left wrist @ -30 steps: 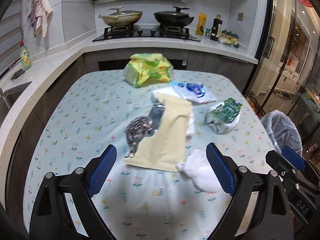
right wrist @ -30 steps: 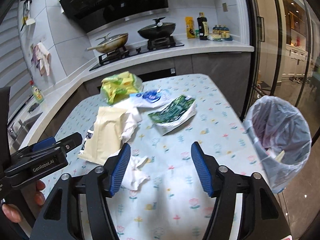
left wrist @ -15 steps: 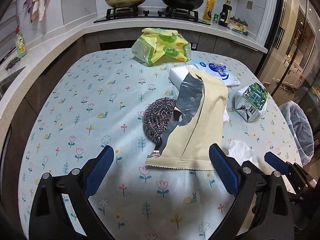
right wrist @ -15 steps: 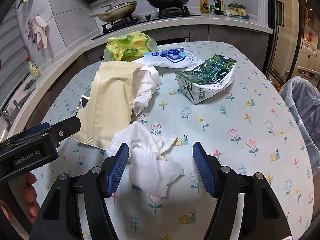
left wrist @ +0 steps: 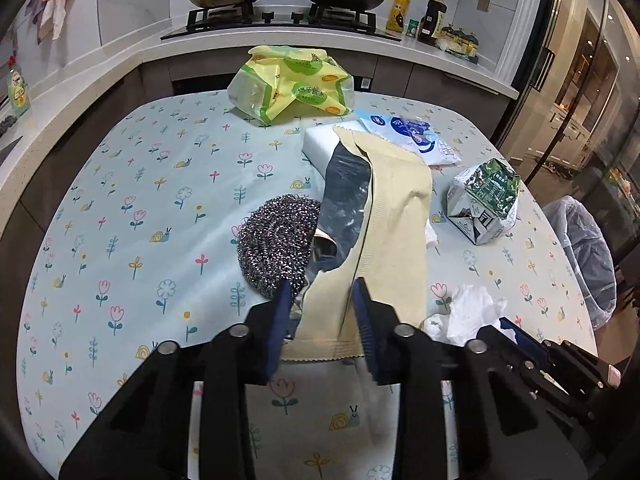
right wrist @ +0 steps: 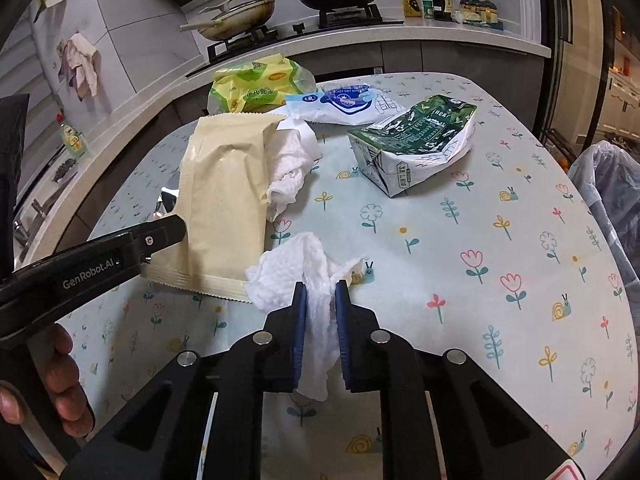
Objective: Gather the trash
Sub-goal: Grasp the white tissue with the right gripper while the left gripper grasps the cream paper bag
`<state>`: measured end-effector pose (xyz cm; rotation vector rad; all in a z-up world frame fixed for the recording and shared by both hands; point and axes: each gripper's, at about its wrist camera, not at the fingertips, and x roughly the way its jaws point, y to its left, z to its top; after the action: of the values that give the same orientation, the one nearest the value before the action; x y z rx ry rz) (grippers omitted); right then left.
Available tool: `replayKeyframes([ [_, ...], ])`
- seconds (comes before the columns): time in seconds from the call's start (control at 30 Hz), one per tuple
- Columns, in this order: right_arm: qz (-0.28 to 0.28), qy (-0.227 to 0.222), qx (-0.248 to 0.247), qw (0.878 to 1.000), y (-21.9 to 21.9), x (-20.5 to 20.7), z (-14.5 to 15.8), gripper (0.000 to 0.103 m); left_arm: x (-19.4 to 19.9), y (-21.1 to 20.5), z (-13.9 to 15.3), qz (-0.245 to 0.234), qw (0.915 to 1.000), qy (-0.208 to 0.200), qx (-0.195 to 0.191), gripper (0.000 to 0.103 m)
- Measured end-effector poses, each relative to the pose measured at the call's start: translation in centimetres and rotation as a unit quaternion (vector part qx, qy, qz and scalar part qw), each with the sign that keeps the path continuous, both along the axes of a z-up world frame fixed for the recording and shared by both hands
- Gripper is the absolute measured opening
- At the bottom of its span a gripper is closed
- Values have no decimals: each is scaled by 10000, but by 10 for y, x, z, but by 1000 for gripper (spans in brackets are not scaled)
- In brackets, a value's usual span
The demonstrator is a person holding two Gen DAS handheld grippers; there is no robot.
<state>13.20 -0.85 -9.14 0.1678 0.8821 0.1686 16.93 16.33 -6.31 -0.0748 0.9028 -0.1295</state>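
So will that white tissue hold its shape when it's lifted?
Probably not: the tissue is crumpled and already bunches between the right gripper. It likely hangs limp. It looks very light, and thin enough to tear.

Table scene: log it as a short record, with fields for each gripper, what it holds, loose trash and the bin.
left gripper: jaws just closed, pinching the near end of the beige wrapper
right gripper: jaws just closed, shut on the tissue
loose trash: green carton, blue-white pouch, second tissue beside the wrapper
other items: scourer, yellow-green pack
bin: lined, off the table's right edge
surface: table, floral cloth
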Motion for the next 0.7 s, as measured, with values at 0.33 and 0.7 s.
replayKeyframes([
  [0.33, -387, -379, 132, 9984, -41, -17, 33, 13, -22, -19, 27, -141, 9993, -318, -107, 0],
  [0.7, -745, -838, 191, 9935, -91, -39, 71, 13, -46, -59, 74, -466, 9956, -796, -172, 0],
])
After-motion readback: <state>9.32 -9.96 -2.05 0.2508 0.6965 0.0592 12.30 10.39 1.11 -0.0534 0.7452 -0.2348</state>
